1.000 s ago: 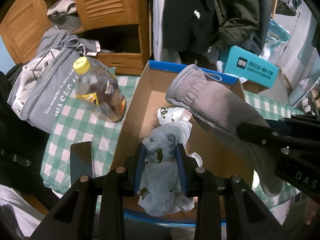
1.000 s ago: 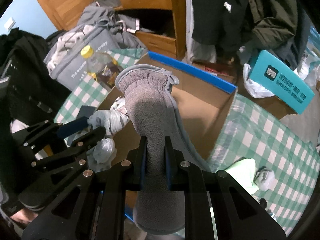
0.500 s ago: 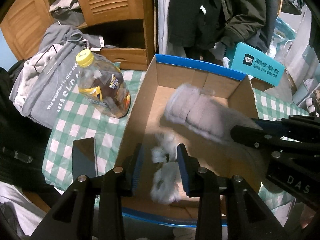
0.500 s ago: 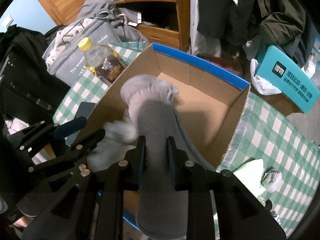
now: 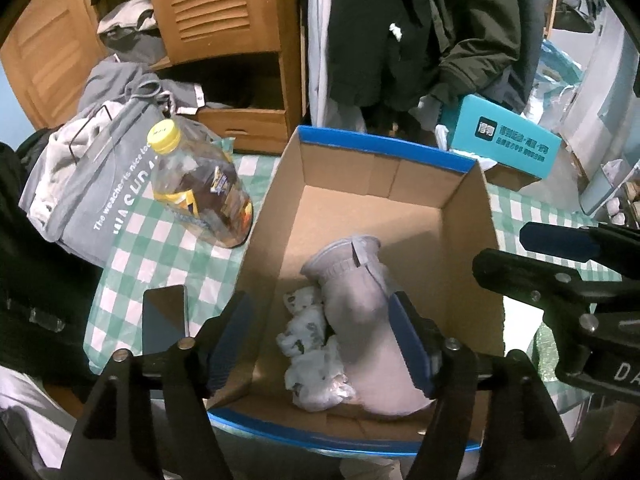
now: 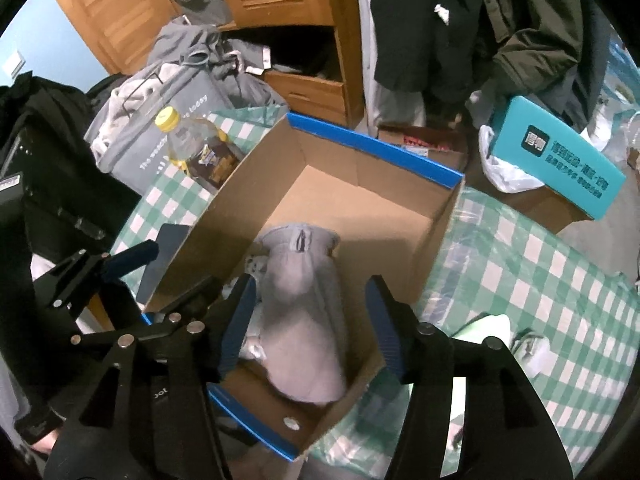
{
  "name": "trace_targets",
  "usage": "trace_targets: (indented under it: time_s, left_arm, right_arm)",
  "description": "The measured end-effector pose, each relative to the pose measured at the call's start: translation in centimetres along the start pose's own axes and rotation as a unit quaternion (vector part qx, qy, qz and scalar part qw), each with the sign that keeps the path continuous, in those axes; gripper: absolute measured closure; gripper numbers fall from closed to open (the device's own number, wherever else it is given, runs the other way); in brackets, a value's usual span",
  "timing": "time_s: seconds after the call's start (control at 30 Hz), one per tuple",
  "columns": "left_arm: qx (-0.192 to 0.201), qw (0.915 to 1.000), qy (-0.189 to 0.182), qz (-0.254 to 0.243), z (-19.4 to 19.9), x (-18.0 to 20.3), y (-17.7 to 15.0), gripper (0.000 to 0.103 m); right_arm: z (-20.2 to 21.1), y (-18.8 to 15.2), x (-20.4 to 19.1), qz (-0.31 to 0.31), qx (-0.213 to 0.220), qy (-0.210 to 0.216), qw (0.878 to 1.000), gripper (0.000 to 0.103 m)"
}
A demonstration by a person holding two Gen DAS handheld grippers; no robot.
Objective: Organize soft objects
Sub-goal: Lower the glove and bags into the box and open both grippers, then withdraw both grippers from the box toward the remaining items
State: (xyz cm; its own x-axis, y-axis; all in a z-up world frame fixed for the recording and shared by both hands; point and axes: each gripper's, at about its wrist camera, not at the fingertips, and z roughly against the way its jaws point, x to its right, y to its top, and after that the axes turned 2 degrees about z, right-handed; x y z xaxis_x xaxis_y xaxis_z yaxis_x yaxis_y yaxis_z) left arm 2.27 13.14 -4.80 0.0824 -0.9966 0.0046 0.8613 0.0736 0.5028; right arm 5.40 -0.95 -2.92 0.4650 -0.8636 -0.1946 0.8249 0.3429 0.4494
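Step in hand looks like release/drop into the cardboard box [image 5: 468,216]. Both grippers above it, angled down.

L gripper [image 5: 320,340]: jaws wide and opening, pads clear of everything, nothing held. R gripper [image 6: 308,320]: jaws opening too, wide gap; grey fleece mitten [image 6: 300,312] sits below between them but pads don't touch it.

Mitten lies on box floor, cuff toward far wall. White patterned cloth bundle [image 5: 310,344] right beside it on its left, touching.

To do it well, IMO: let jaws finish opening, then lift straight up so pads don't snag fleece or drag it back out. Keep clear of box walls.

Materials: mitten = thick soft fleece, ribbed cuff w/ small loop, floppy. Bundle = thin crumpled fabric, prob. light. Box = corrugated, blue rim tape, rigid. Green checked tablecloth [image 6: 520,264] under it; plastic bottle [image 5: 196,188] w/ yellow cap lies left of box.
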Motion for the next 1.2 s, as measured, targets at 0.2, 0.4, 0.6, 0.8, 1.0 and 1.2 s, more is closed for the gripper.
trace_targets:
  time_s: [0.2, 0.4, 0.6, 0.8, 1.0, 1.2]
  left_arm:
    - [0.011, 0.9999, -0.005, -0.009, 0.9, 1.3, 0.1, 0.022]
    - [0.013, 0.9995, -0.012, -0.027, 1.2, 3.2, 0.1, 0.022]
    - [0.013, 0.9984, -0.024, -0.05, 1.6, 5.8, 0.0, 0.022]
    - [0.013, 0.9963, -0.03, -0.079, 1.7, 8.5, -0.4, 0.022]
    - [0.007, 0.9942, -0.036, -0.101, 1.6, 11.1, -0.8, 0.022]
    - [0.002, 0.9916, -0.042, -0.122, 1.5, 13.5, -1.0, 0.022]
  right_arm:
    - [1.3, -0.9, 1.2, -0.005, 0.005, -0.016, 1.0, 0.04]
    - [2.5, -2.1, 3.4, -0.02, 0.009, -0.032, 0.999, 0.038]
    - [4.0, -3.4, 5.9, -0.039, 0.014, -0.049, 0.998, 0.038]
    - [5.5, -5.0, 8.4, -0.055, 0.021, -0.066, 0.996, 0.038]
    - [6.4, -6.8, 11.1, -0.077, 0.018, -0.078, 0.994, 0.038]
    - [7.4, -8.5, 13.4, -0.092, 0.02, -0.088, 0.992, 0.038]
